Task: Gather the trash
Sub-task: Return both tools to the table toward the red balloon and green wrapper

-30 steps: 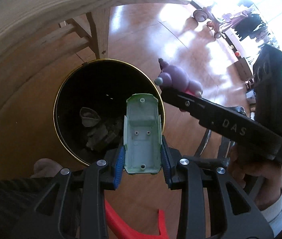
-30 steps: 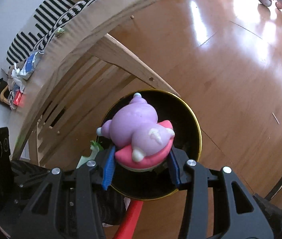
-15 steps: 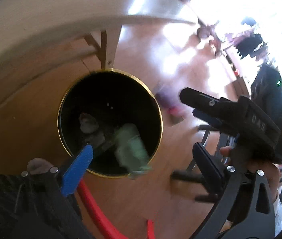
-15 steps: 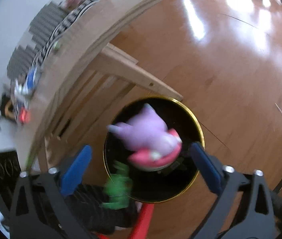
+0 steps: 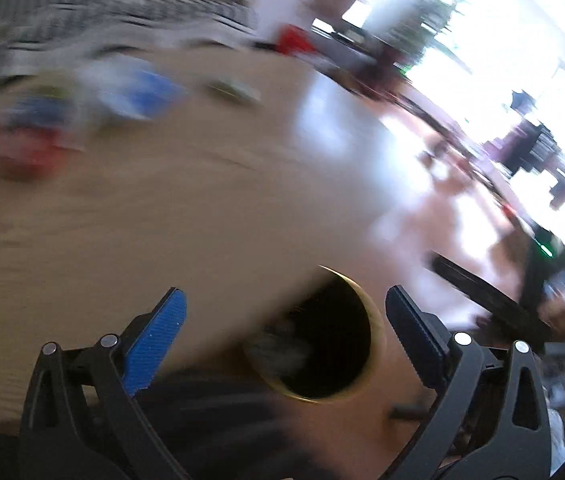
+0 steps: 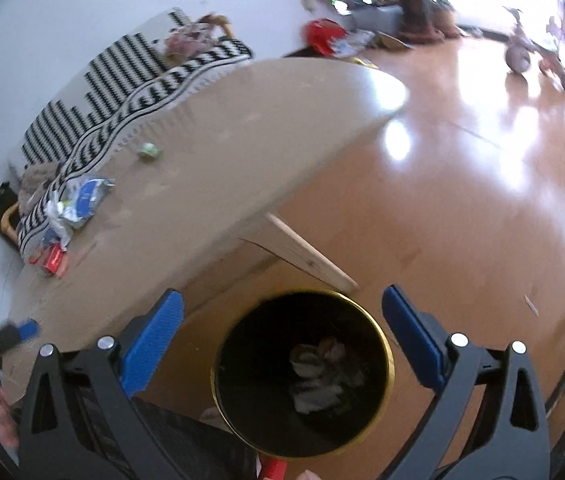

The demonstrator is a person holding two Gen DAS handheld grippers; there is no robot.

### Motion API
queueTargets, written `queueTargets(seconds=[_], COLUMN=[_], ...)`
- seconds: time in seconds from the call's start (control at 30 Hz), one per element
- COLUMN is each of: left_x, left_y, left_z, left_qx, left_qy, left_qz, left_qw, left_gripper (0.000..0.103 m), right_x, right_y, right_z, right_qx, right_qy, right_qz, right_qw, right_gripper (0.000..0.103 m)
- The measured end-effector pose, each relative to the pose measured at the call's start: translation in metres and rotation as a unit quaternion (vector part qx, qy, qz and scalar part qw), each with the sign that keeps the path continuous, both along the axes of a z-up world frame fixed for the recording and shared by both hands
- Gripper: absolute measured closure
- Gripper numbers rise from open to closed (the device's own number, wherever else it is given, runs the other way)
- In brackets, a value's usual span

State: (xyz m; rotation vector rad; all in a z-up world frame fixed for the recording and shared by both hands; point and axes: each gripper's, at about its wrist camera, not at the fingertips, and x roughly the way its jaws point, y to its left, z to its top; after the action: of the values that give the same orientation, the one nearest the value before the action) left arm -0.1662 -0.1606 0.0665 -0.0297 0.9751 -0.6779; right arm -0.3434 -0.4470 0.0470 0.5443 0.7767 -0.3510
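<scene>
Judging risk, counter (image 6: 242,152): the largest hazard is its edge, which overhangs near the bin; a gripper swung fast toward the leftover litter could clip the rim or knock wrappers onto the floor (image 6: 462,208).
Bin (image 6: 378,332): black with a gold rim, it stands on the floor under the counter's corner, beside a wooden leg; a bump from either gripper or a foot could tip it and spill what is inside.
Trash on counter: a blue-and-white packet (image 6: 86,196), a red wrapper (image 6: 52,258) and a small green scrap (image 6: 149,150) lie well apart along the far side, near a striped cloth (image 6: 154,76); reaching past one piece may sweep another off.
Left gripper (image 5: 286,328): fingers spread wide, nothing between them.
Right gripper (image 6: 282,328): fingers spread wide and empty, poised above the bin's mouth.
Hidden, left view: heavy motion blur smears everything; the counter's items show only as blue, red and green smudges, and the bin is half covered by the counter's edge.
Hidden, bin contents (image 6: 322,376): pale crumpled shapes lie at the bottom, too dark to name.
Hidden, frame edges: a dark striped sleeve or trouser leg and a red object at the bottom are cut off; what they are, I cannot tell.
</scene>
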Motion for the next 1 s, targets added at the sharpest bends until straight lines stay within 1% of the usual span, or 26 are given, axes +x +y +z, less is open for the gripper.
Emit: queueTargets(seconds=[0.07,0.1,0.13,0.17,0.23,0.27,0.3,0.37,0.43,0.53,0.6,0.67,0.73,0.8,0.83,1.0], left_x=[0.021,0.037,0.047,0.061,0.079,0.091,0.100,0.121,0.136,0.159,0.170,0.177,0.193,0.211,0.220,0.270], left_y=[0.042,0.069,0.090,0.116,0.148,0.166,0.178,0.197,0.207,0.218,0.222,0.222,0.218,0.216,0.216,0.220], left_z=[0.006,0.005,0.004,0.000,-0.005,-0.010,-0.014,-0.023,-0.031,-0.049,-0.058,-0.062,-0.065,-0.066,-0.066,-0.066], left_qx=[0.018,0.030,0.037,0.045,0.051,0.053,0.058,0.082,0.102,0.138,0.146,0.160,0.179,0.177,0.176,0.175], left_qy=[-0.014,-0.017,-0.017,-0.011,-0.003,0.003,0.006,0.012,0.013,0.024,0.030,0.012,-0.002,-0.012,-0.013,-0.017], left_qz=[0.062,0.101,0.129,0.162,0.197,0.210,0.216,0.224,0.222,0.207,0.201,0.194,0.177,0.159,0.155,0.141], left_qw=[0.9978,0.9943,0.9908,0.9857,0.9792,0.9762,0.9745,0.9709,0.9695,0.9683,0.9684,0.9678,0.9677,0.9713,0.9720,0.9742], left_gripper=[0.006,0.006,0.006,0.006,0.006,0.006,0.006,0.006,0.006,0.006,0.006,0.006,0.006,0.006,0.006,0.006], right_x=[0.021,0.036,0.050,0.060,0.090,0.099,0.113,0.134,0.160,0.185,0.204,0.222,0.239,0.256,0.268,0.316], right_y=[0.010,0.018,0.025,0.030,0.047,0.052,0.060,0.071,0.078,0.080,0.082,0.083,0.082,0.077,0.076,0.072], right_z=[0.006,0.011,0.014,0.016,0.020,0.020,0.022,0.022,0.014,0.002,-0.005,-0.010,-0.016,-0.020,-0.020,-0.021], right_qx=[-0.012,-0.019,-0.023,-0.025,-0.036,-0.042,-0.058,-0.088,-0.122,-0.138,-0.146,-0.154,-0.155,-0.135,-0.135,-0.137], right_qy=[-0.006,-0.010,-0.011,-0.012,-0.010,-0.008,-0.003,0.010,0.039,0.073,0.090,0.104,0.118,0.116,0.117,0.106], right_qz=[0.024,0.042,0.059,0.072,0.107,0.116,0.130,0.143,0.160,0.174,0.182,0.189,0.193,0.198,0.198,0.242], right_qw=[1.000,0.999,0.998,0.997,0.994,0.992,0.990,0.986,0.979,0.972,0.968,0.964,0.962,0.964,0.964,0.955], right_gripper=[0.007,0.007,0.007,0.007,0.007,0.007,0.007,0.007,0.007,0.007,0.007,0.007,0.007,0.006,0.006,0.005])
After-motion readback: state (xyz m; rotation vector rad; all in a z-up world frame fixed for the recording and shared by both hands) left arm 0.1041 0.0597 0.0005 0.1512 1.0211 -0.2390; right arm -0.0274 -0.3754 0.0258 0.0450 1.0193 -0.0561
